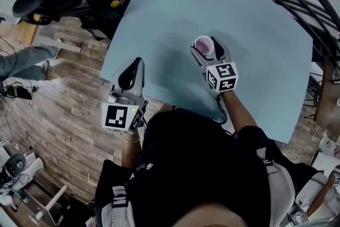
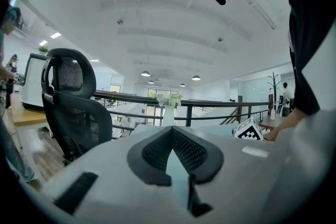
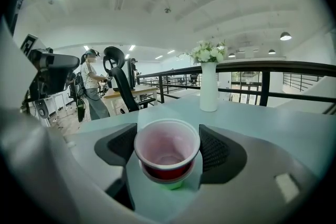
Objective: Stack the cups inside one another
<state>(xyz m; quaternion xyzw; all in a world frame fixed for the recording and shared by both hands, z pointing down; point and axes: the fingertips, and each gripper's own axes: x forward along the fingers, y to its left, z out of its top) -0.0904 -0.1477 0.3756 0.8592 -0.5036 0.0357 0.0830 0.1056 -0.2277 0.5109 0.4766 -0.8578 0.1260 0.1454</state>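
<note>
Gripping the red cup [image 3: 167,150] between the right gripper [image 3: 168,131] jaws, already nesting inside a green-based cup [image 3: 171,184]. Holding the left gripper [image 2: 172,129] closed, empty, to its left. Seemingly finishing: no loose cups showing.

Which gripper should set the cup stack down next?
Right. The right gripper holds the nested cups in its jaws over the blue table; the left gripper, jaws together and empty, is at the table's near edge.

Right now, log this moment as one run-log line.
left gripper: shut, empty | right gripper: shut on red plastic cup nested in green plastic cup
</note>
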